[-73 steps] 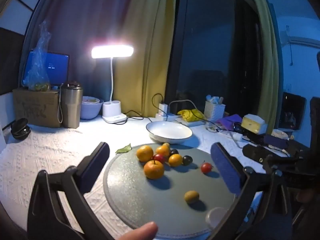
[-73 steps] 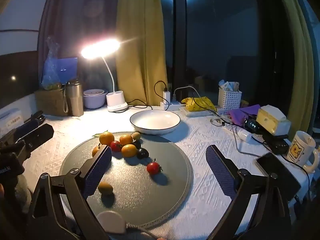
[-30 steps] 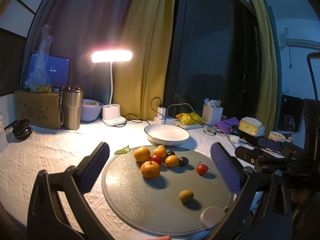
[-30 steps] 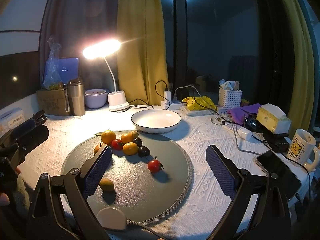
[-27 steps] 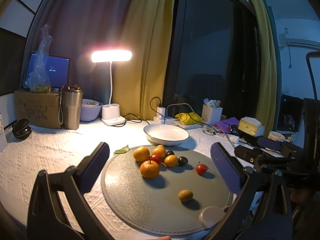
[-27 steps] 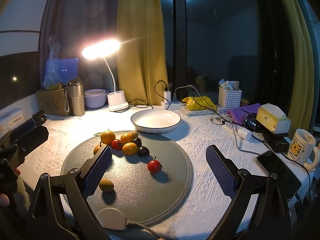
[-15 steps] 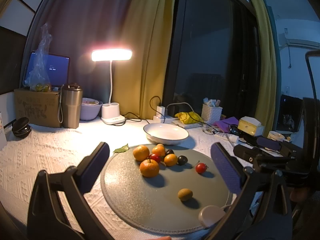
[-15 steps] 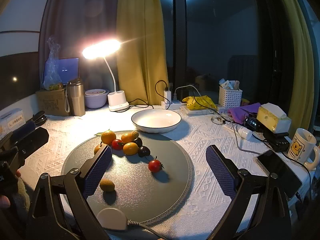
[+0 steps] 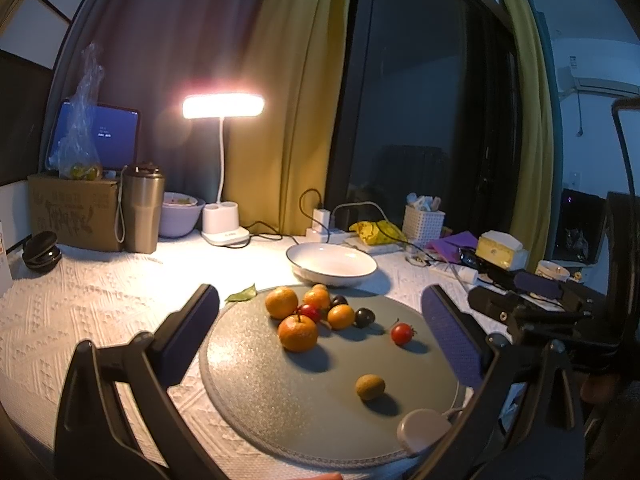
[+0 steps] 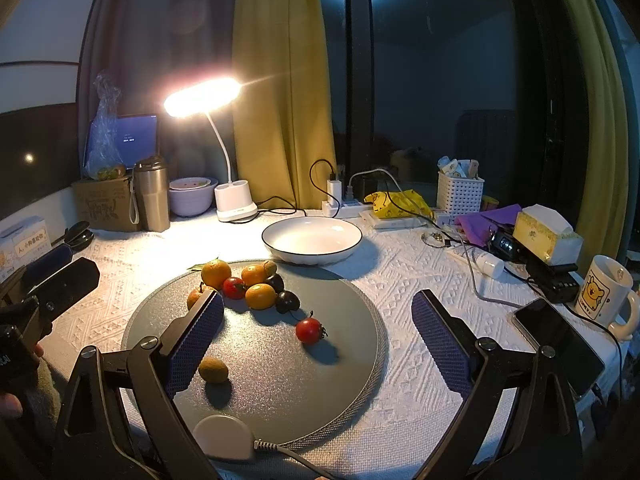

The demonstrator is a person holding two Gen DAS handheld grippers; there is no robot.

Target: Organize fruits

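Still at the start: left gripper and right gripper both spread wide, empty, above the grey mat; fruits clustered far-left, white bowl beyond. Next, probably: lower around the lone tomato, pinch gently

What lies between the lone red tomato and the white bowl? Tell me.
In the right wrist view, only bare grey mat separates the red tomato from the white bowl.

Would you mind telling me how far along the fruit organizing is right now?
Nothing looks done: the white bowl is empty. Nothing is in hand: the left gripper and right gripper are both open. All fruit remains on the round gray mat, including the lone red tomato.
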